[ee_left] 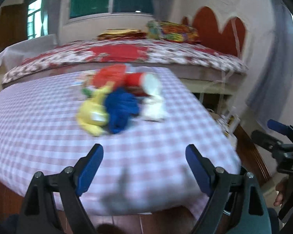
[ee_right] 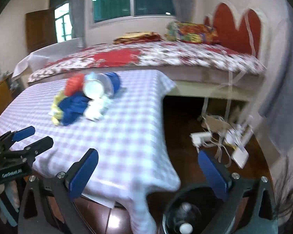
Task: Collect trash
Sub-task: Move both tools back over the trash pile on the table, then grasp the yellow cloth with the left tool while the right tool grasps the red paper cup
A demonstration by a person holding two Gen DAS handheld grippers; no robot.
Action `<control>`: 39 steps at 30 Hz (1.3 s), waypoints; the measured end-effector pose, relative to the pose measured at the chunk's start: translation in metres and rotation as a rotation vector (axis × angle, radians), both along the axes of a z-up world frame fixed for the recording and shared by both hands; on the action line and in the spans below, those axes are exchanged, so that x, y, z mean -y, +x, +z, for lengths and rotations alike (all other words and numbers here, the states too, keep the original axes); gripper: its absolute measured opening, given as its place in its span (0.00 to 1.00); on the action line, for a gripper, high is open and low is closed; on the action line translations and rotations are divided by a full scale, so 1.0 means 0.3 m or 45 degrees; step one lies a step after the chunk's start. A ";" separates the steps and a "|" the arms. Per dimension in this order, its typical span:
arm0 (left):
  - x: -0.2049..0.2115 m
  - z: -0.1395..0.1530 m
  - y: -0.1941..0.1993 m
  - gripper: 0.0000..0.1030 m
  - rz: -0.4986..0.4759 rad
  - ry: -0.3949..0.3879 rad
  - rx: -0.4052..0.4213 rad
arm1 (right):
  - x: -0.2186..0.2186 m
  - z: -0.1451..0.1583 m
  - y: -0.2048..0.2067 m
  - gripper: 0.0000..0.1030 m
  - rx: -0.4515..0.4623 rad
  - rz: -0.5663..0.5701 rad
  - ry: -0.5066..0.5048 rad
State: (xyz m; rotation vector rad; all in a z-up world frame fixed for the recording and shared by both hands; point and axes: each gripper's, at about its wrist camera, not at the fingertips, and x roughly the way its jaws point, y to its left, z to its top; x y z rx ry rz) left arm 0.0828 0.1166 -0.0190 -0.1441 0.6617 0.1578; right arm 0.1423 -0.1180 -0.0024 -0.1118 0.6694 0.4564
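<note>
Your left tool [ee_left: 144, 157] hangs over the near edge of the table [ee_left: 39, 136], its blue pads spread wide apart with nothing between them. Your right tool [ee_right: 147, 160] is off the table's right near corner, also spread wide and holding nothing; one pad sits over the checked cloth, the other over the dark floor [ee_right: 181, 117].

The trash pile [ee_left: 121, 99] lies toward the far middle of the table, well apart from both tools. The picture is blurred, so take the pieces loosely: a yellow wrapper [ee_left: 91, 115] on the left, a crumpled blue piece [ee_left: 121, 109] touching it in the middle, a white piece [ee_left: 153, 105] on the right, and red items [ee_left: 115, 76] behind them. From the right wrist view you also see a clear cup with a white round end [ee_right: 94, 88] lying on its side at the far side of the pile.

Below your right tool, a dark round bin [ee_right: 183, 214] sits on the floor beside the table corner, with white objects inside it; what they are cannot be told.

Beyond the table stands a bed [ee_left: 166, 54] with a red flowered cover. Cords and white boxes [ee_right: 234, 136] lie on the floor to the right.
</note>
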 end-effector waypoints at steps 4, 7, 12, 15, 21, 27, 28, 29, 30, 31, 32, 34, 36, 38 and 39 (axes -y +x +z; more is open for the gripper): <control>-0.127 0.011 0.017 0.85 0.100 -0.017 0.028 | -0.127 0.022 0.061 1.00 0.008 0.089 0.022; -0.191 0.008 0.041 0.85 0.143 -0.025 0.037 | -0.217 0.038 0.114 1.00 0.012 0.099 -0.003; -0.268 -0.020 0.105 0.84 0.161 -0.051 0.023 | -0.316 0.042 0.191 1.00 0.006 0.133 0.034; -0.299 -0.040 0.138 0.84 0.154 -0.081 0.012 | -0.372 0.028 0.239 1.00 -0.009 0.163 0.046; -0.339 -0.072 0.191 0.76 0.147 -0.111 -0.005 | -0.480 -0.009 0.322 0.99 -0.024 0.213 0.032; -0.348 -0.094 0.235 0.75 0.128 -0.147 -0.017 | -0.577 -0.034 0.417 0.97 -0.035 0.245 0.023; -0.350 -0.097 0.241 0.75 0.126 -0.152 -0.018 | -0.588 -0.037 0.431 0.95 -0.038 0.248 0.022; -0.352 -0.100 0.245 0.75 0.122 -0.161 -0.018 | -0.600 -0.043 0.449 0.94 -0.043 0.253 0.018; -0.354 -0.102 0.252 0.75 0.119 -0.170 -0.019 | -0.613 -0.051 0.467 0.91 -0.051 0.260 0.014; -0.356 -0.106 0.257 0.74 0.114 -0.186 -0.020 | -0.625 -0.059 0.485 0.86 -0.063 0.268 0.012; -0.358 -0.107 0.259 0.72 0.110 -0.198 -0.020 | -0.635 -0.067 0.500 0.84 -0.078 0.277 0.011; -0.362 -0.112 0.261 0.68 0.098 -0.228 -0.014 | -0.646 -0.081 0.515 0.76 -0.102 0.294 0.018; -0.364 -0.114 0.263 0.65 0.088 -0.255 -0.009 | -0.658 -0.094 0.522 0.73 -0.117 0.316 0.018; -0.365 -0.113 0.264 0.60 0.075 -0.277 0.002 | -0.666 -0.103 0.516 0.69 -0.125 0.337 0.023; -0.368 -0.113 0.263 0.58 0.070 -0.292 0.010 | -0.671 -0.107 0.511 0.64 -0.127 0.349 0.025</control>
